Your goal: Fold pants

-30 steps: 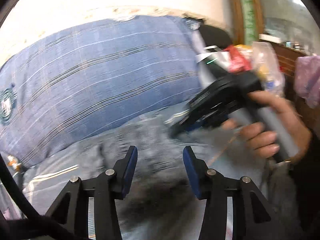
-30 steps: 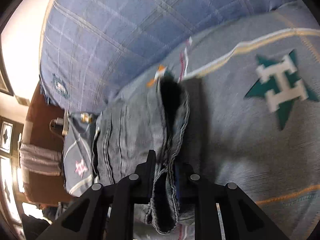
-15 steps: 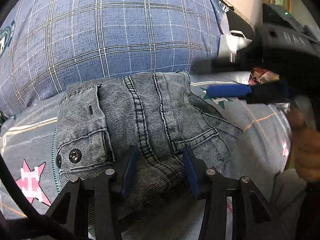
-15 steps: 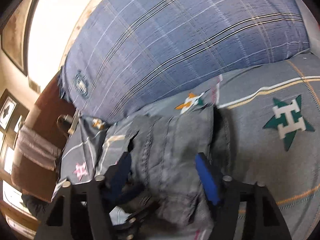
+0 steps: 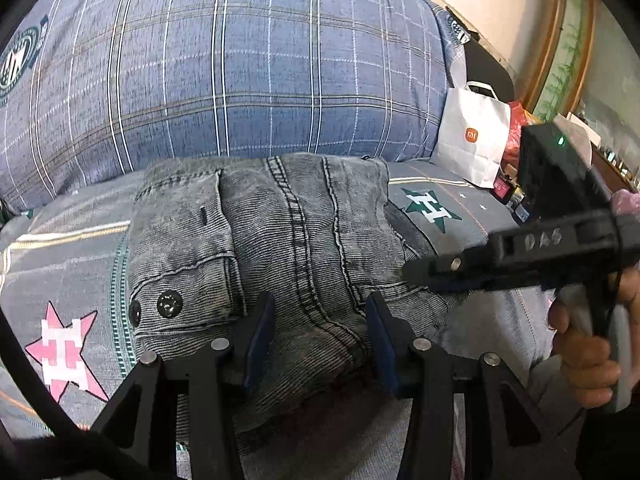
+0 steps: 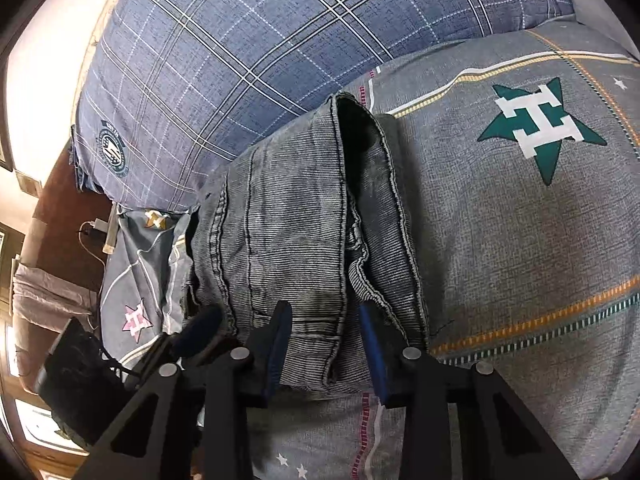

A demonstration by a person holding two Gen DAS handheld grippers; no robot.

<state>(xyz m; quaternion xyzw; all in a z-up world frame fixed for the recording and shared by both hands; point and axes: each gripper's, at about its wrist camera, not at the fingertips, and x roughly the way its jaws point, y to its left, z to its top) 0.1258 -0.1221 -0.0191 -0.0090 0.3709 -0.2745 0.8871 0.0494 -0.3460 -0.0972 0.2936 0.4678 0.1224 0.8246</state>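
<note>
**Q:** Bed (image 5: 472,208) with grey star-print sheet, right? Big blue plaid pillow (image 5: 240,64) across the upper half of the left wrist frame?

**A:** Yep. Same pillow fills the upper left of the right wrist frame (image 6: 248,52). White paper bag (image 5: 472,140) at upper right of the left view, just beside the pillow's end.

**Q:** And the pants?

**A:** Grey denim pants (image 5: 288,248), folded into a compact bundle, lying on the sheet at centre frame, far edge touching the pillow. Buttons showing lower left of the bundle. In the right view, same pants (image 6: 296,232) at centre, layered edges facing the camera.

**Q:** Left tongs?

**A:** Left tongs (image 5: 318,344) at bottom centre, spread apart, blue pads either side of the near edge of the bundle, pinching nothing.

**Q:** Right tongs?

**A:** Right tongs (image 6: 326,352) spread too, straddling the end of the fold, not clamped. Also visible at right of the left view (image 5: 424,276), held by a hand (image 5: 588,356), tips just at the bundle's right edge.
</note>
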